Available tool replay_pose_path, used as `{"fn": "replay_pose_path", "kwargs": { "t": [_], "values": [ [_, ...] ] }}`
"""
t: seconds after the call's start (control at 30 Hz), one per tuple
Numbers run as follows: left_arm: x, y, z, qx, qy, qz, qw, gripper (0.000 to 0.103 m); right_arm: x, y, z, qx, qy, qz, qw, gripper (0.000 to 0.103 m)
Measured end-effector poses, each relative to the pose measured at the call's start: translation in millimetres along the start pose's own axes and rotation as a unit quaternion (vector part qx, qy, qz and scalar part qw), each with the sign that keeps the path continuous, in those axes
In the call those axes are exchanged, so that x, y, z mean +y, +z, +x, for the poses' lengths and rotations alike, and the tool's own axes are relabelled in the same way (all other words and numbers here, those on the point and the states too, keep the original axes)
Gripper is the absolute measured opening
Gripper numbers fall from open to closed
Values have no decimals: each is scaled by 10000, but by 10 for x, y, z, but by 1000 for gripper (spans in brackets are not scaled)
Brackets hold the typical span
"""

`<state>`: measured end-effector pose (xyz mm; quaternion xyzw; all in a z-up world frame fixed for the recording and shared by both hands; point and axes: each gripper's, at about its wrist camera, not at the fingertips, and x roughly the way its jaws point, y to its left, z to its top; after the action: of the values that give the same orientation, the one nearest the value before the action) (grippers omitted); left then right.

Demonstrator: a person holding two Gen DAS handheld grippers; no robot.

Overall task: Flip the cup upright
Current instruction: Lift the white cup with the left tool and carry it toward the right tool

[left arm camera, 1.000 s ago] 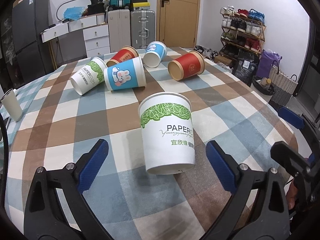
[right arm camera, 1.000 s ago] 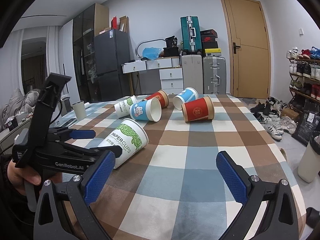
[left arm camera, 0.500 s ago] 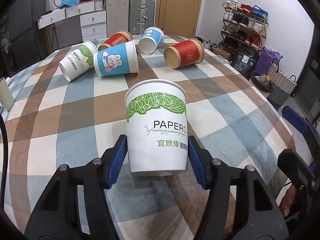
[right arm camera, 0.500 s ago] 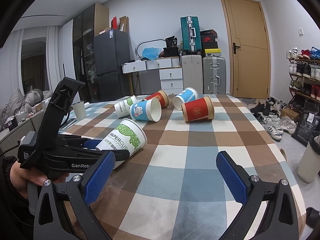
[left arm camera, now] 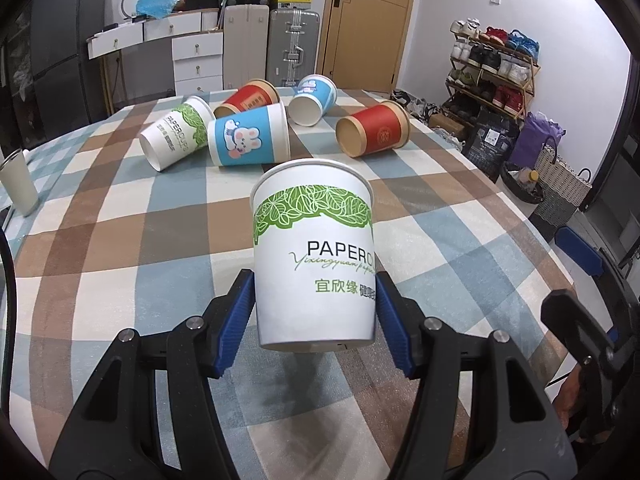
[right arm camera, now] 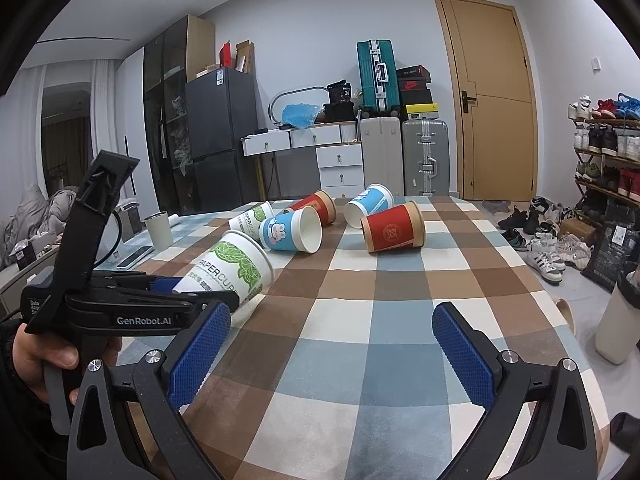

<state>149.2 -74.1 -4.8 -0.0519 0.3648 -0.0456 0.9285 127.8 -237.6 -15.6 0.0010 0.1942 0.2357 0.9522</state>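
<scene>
A white paper cup with a green leaf band (left arm camera: 314, 256) is held near its base by my left gripper (left arm camera: 314, 320), whose blue pads press both its sides. The cup is lifted off the table and tilted, rim pointing away. It also shows in the right wrist view (right arm camera: 230, 266), still leaning on its side, with the left gripper (right arm camera: 160, 296) around it. My right gripper (right arm camera: 332, 356) is open and empty over the near part of the checked tablecloth (right arm camera: 380, 320).
Several more cups lie on their sides further back: a white-green one (left arm camera: 174, 138), a blue rabbit one (left arm camera: 250, 136), two red ones (left arm camera: 374, 130) and a blue one (left arm camera: 312, 100). A white tumbler (left arm camera: 18, 182) stands at the left edge. Furniture and a shoe rack surround the table.
My left gripper moved forward around the white-green cup, shut on its base and lifted it, tipping it up. The right gripper stayed still and open.
</scene>
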Motion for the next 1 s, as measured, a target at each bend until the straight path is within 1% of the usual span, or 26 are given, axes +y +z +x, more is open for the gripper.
{"fn": "replay_pose_path", "kwargs": {
  "t": [0.13,0.53,0.7,1.0],
  "values": [
    [38,-14,-142,-137,41,-27,9999,57,44,-6,3,4,36,-47,10000,103],
    [161,-145,-591,-379,80,-58,9992,57,129,-6,-9,-20,112,-100,9999,103],
    [205,-249,-723,-393,29,-96,9992,57,195,-24,-4,1,168,-154,9997,103],
    [298,-499,-811,-279,0,-234,9993,57,304,-59,-5,25,279,-289,9992,103]
  ]
}}
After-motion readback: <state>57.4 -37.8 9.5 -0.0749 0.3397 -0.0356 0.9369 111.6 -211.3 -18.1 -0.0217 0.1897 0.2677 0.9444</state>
